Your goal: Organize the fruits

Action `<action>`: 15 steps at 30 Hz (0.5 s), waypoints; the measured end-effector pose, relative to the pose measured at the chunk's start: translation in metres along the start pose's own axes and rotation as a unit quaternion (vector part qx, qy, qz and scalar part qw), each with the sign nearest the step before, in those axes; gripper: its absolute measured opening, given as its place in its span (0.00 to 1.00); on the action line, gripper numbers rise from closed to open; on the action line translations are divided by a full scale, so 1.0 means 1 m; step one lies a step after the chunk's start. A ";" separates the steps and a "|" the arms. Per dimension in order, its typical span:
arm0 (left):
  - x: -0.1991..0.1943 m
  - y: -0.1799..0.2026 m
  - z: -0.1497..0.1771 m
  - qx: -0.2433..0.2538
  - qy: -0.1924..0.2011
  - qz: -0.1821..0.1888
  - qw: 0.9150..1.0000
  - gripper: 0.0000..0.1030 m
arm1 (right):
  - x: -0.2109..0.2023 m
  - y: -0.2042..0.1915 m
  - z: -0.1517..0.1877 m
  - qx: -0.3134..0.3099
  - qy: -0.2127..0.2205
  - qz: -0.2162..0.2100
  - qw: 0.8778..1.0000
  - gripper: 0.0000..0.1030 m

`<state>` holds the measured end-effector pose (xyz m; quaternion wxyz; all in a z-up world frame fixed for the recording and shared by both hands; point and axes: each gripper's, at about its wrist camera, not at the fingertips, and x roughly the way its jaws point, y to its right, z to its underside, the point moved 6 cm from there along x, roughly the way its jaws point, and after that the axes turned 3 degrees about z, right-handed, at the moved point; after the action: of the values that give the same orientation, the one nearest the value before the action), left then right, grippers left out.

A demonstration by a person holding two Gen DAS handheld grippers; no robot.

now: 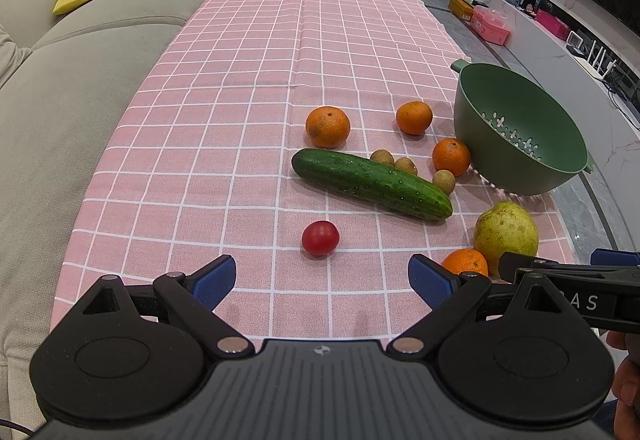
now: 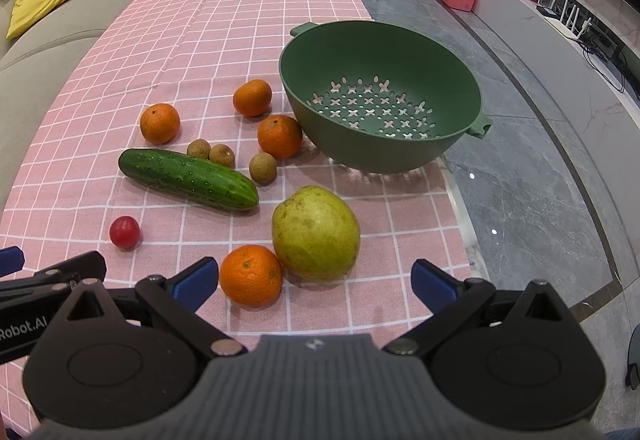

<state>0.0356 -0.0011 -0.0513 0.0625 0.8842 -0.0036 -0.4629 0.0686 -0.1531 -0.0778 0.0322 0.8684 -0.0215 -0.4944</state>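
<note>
Fruit lay loose on the counter (image 2: 120, 52) beside the empty green colander (image 2: 380, 108). Both the left claw (image 1: 322, 282) and right claw (image 2: 316, 280) hovered spread apart, holding nothing. Best start seemed the nearest orange (image 2: 251, 275): straddle it squarely, close gently, avoid nudging the pear (image 2: 316, 232).

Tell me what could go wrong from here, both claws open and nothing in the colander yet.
The pear touches the nearest orange; the right claw closing on either could nudge the other away. The colander sits by the cloth's edge, so a bump might push it off. The tomato may roll.
</note>
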 end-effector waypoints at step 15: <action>0.000 0.000 0.000 0.000 0.000 0.001 1.000 1.00 | 0.001 0.000 0.000 0.001 -0.003 -0.002 1.000 0.96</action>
<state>0.0355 -0.0012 -0.0513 0.0635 0.8842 -0.0045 -0.4628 0.0690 -0.1533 -0.0792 0.0303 0.8671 -0.0201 -0.4967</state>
